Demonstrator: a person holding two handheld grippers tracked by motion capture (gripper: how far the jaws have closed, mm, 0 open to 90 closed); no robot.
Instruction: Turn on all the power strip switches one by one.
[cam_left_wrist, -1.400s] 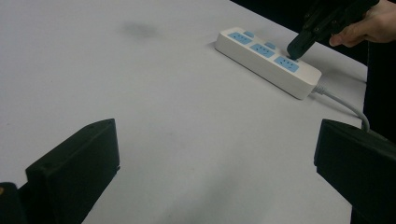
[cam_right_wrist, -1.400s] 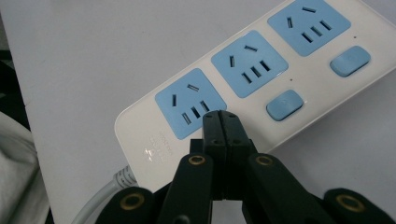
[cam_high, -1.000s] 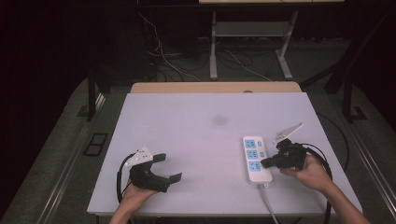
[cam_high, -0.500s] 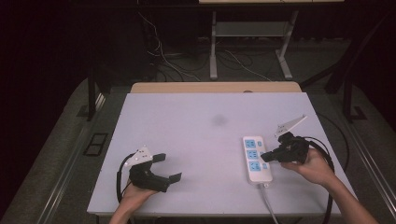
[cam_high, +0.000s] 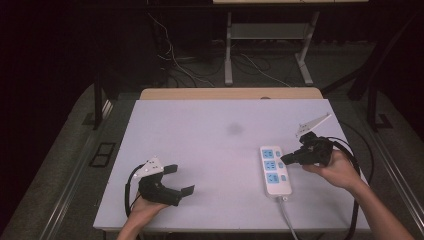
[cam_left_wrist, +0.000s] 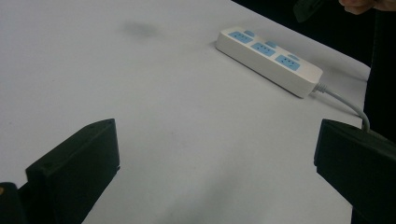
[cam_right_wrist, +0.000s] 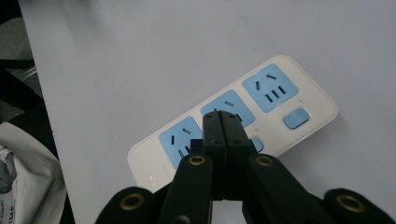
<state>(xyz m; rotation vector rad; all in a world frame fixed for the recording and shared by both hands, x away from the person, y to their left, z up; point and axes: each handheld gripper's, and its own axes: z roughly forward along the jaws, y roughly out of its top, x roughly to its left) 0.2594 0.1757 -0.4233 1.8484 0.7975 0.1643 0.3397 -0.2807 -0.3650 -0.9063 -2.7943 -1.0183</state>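
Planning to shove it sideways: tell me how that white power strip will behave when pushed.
The power strip lies flat and low, so it should slide, not tip. Its trailing cord may drag and swing it. The smooth table likely offers little grip.

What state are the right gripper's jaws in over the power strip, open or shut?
Shut. In the right gripper view the right gripper shows both black jaws pressed flat together with nothing between them, above the power strip.

No readable text, brand or number on power strip (cam_right_wrist: 233, 126); dark print on white cloth (cam_right_wrist: 23, 177) at table edge, possibly lettering, too blurred to read.
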